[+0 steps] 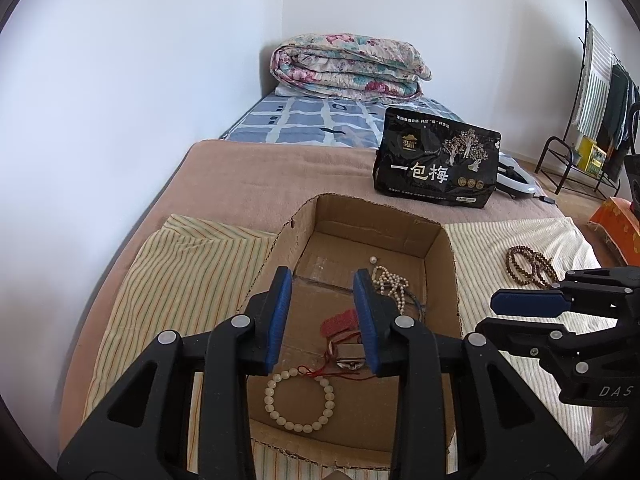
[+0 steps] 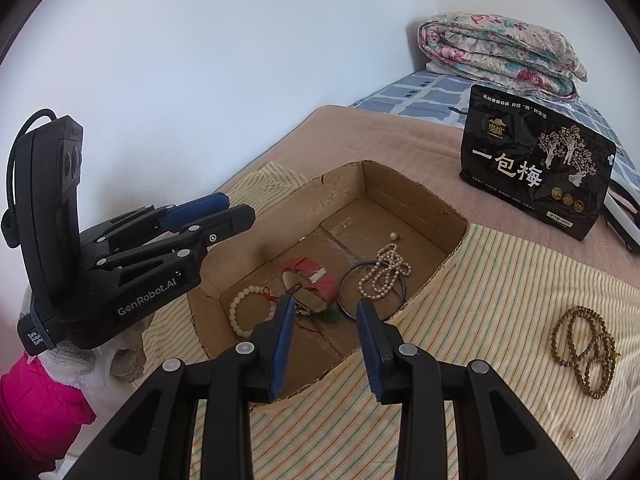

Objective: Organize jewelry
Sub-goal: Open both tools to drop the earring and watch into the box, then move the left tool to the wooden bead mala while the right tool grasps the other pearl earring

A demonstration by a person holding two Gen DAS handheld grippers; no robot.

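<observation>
An open cardboard box (image 1: 436,248) (image 2: 448,216) sits on a striped cloth on the bed. Inside lie a white bead bracelet (image 1: 298,402) (image 2: 240,310), a pearl necklace (image 1: 390,284) (image 2: 386,272), a red-strapped watch (image 2: 314,280), a dark bangle (image 2: 372,290) and a red cord piece (image 1: 340,320). A brown bead bracelet (image 1: 530,266) (image 2: 584,346) lies on the cloth right of the box. My left gripper (image 1: 323,280) is open and empty above the box; it also shows in the right wrist view (image 2: 230,208). My right gripper (image 2: 324,308) is open and empty over the box's near rim.
A black snack bag (image 1: 436,164) (image 2: 536,176) stands behind the box. A folded floral quilt (image 1: 348,66) lies at the head of the bed. A clothes rack (image 1: 600,92) and an orange box (image 1: 618,228) are at the right. A pink cloth (image 2: 36,404) is at lower left.
</observation>
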